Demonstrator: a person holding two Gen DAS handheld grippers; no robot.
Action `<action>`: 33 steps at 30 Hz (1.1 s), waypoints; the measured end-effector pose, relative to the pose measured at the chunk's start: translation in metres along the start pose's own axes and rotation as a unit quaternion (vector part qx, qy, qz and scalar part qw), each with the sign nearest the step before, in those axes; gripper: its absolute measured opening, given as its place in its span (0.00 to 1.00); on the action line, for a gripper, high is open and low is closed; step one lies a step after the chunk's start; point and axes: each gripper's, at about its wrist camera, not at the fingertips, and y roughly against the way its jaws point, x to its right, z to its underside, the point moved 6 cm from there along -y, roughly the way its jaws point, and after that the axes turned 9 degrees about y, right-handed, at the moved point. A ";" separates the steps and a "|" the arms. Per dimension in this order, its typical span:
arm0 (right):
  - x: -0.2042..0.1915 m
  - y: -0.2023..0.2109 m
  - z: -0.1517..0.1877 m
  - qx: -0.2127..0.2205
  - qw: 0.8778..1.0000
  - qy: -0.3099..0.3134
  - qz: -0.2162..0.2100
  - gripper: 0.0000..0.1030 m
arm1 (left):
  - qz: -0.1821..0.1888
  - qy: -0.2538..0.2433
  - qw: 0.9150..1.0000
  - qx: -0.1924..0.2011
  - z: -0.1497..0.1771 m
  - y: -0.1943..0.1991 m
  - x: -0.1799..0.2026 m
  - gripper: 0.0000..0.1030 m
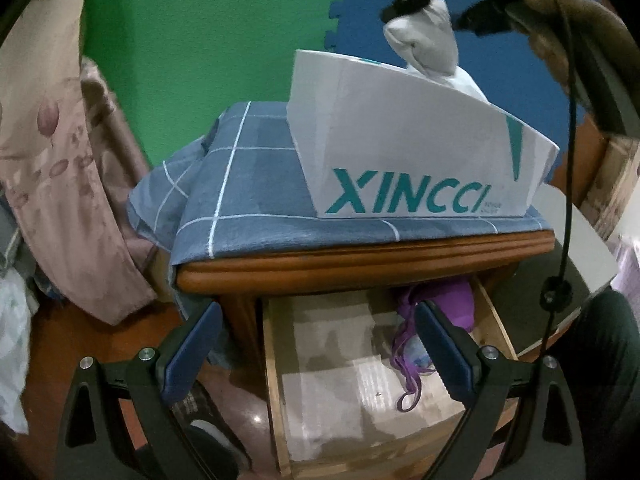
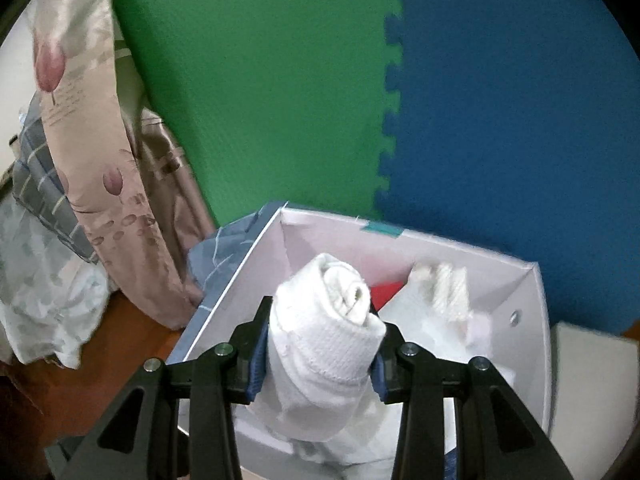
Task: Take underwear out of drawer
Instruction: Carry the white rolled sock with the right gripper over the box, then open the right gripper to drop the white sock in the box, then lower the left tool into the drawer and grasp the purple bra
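My right gripper (image 2: 320,344) is shut on a rolled white piece of underwear (image 2: 332,336) and holds it over the open white box (image 2: 532,320), where more white cloth (image 2: 440,292) and something red (image 2: 386,292) lie. In the left wrist view the same roll (image 1: 424,36) hangs from the right gripper above the box marked XINCCI (image 1: 400,152). My left gripper (image 1: 320,344) stands open above the pulled-out wooden drawer (image 1: 274,380), nothing between its fingers. Purple underwear (image 1: 436,304) lies at the drawer's back right.
The box sits on a blue checked cloth (image 1: 240,200) over the wooden nightstand (image 1: 360,268). A floral pillow (image 1: 60,160) leans at the left. Green and blue foam mats (image 2: 360,80) cover the wall behind. A black cable (image 1: 568,160) hangs at the right.
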 end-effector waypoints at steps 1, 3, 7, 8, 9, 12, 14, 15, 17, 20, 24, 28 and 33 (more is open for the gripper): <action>-0.004 -0.004 0.004 -0.004 1.000 0.003 -0.008 0.40 | 0.001 0.004 1.000 0.000 0.000 0.000 -0.002 0.93; -0.011 -0.011 0.012 -0.011 1.000 0.019 -0.006 0.40 | 0.004 0.014 1.000 0.000 -0.001 0.000 -0.007 0.93; -0.019 -0.027 0.023 -0.022 1.000 0.019 -0.012 0.40 | 0.004 0.022 1.000 -0.001 -0.002 0.000 -0.011 0.93; -0.020 -0.031 0.024 -0.025 0.999 0.017 -0.014 0.40 | 0.005 0.026 1.000 -0.003 -0.002 0.000 -0.012 0.93; -0.020 -0.035 0.025 -0.029 0.999 0.015 -0.015 0.40 | 0.005 0.027 1.000 -0.004 -0.001 -0.001 -0.012 0.93; -0.021 -0.042 0.031 -0.039 0.999 0.014 -0.017 0.42 | 0.003 0.024 1.000 -0.006 -0.002 -0.003 -0.011 0.93; -0.021 -0.057 0.043 -0.073 0.997 0.013 -0.025 0.48 | 0.002 0.022 1.000 -0.009 -0.001 -0.006 -0.010 0.93; -0.022 -0.065 0.048 -0.090 0.995 0.010 -0.032 0.48 | 0.001 0.021 1.000 -0.012 -0.001 -0.008 -0.010 0.93; -0.021 -0.066 0.054 -0.084 0.996 0.004 -0.041 0.49 | -0.002 0.019 1.000 -0.014 0.000 -0.010 -0.009 0.93; -0.014 -0.030 0.046 -0.007 0.998 -0.014 -0.065 0.49 | -0.006 0.016 1.000 -0.017 0.003 -0.012 -0.010 0.93; 0.007 0.048 0.042 0.099 0.992 -0.020 -0.069 0.59 | -0.009 0.008 1.000 -0.021 0.007 -0.015 -0.008 0.93; 0.043 0.114 0.082 0.161 0.987 -0.016 -0.019 0.70 | -0.001 -0.016 0.999 -0.030 0.014 -0.020 0.003 0.93; 0.094 0.136 0.187 0.147 0.987 -0.042 0.046 0.74 | 0.020 -0.080 0.995 -0.057 0.038 -0.031 0.039 0.93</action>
